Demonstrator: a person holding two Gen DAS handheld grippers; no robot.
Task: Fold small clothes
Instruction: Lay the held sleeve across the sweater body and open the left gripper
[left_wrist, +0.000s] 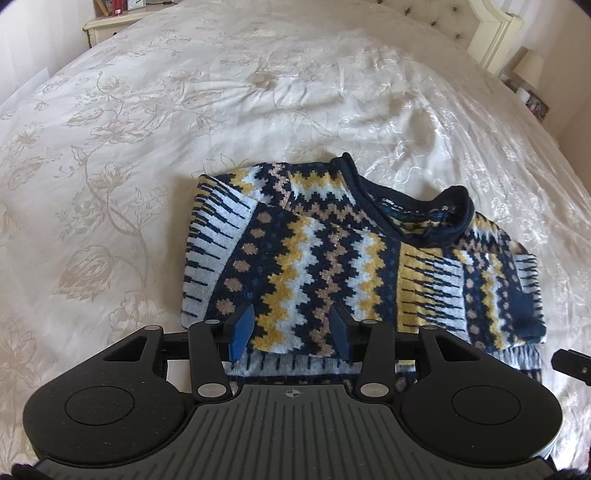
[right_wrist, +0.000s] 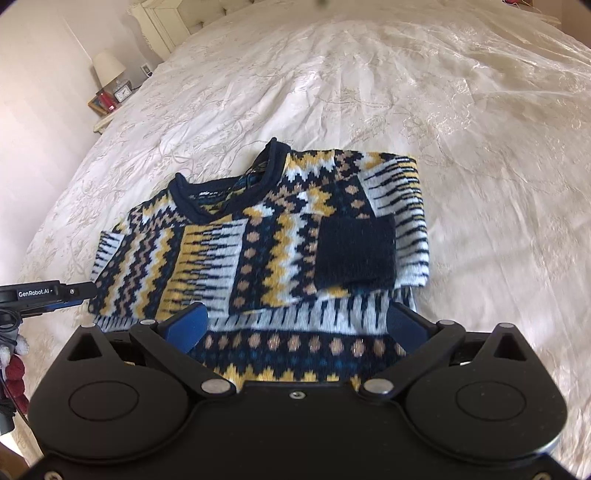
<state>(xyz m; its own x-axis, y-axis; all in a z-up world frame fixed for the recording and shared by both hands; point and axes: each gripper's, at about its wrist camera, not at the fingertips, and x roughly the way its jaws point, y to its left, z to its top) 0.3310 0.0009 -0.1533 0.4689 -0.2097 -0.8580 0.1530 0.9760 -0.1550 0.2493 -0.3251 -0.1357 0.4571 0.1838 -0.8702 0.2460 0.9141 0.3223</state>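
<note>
Both hand-held grippers, left (left_wrist: 291, 330) and right (right_wrist: 295, 326), hover parted and unloaded over the near hem of the sweater (left_wrist: 354, 258), which lies on the bed (left_wrist: 147, 129) just ahead, long axis crosswise, sleeves folded in

The sweater (left_wrist: 354, 258) is lying on the bed (left_wrist: 166, 129), sleeves folded across its front, collar (left_wrist: 424, 218) pointing far. The left gripper (left_wrist: 291, 332) and right gripper (right_wrist: 295, 325) are sitting over its near hem, left and right.
</note>
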